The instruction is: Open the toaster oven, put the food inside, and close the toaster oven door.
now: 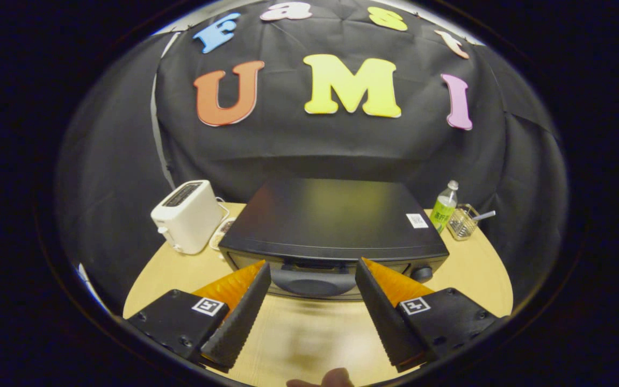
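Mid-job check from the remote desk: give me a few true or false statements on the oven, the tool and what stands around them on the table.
1. The toaster oven door is shut. True.
2. The tool grips the door handle. False: its fingers are spread open, the handle just ahead between them.
3. A white toaster stands beside the oven. True.
4. The green bottle lies on its side. False: it stands upright by a wire basket.
5. The oven sits on a wooden table. True.
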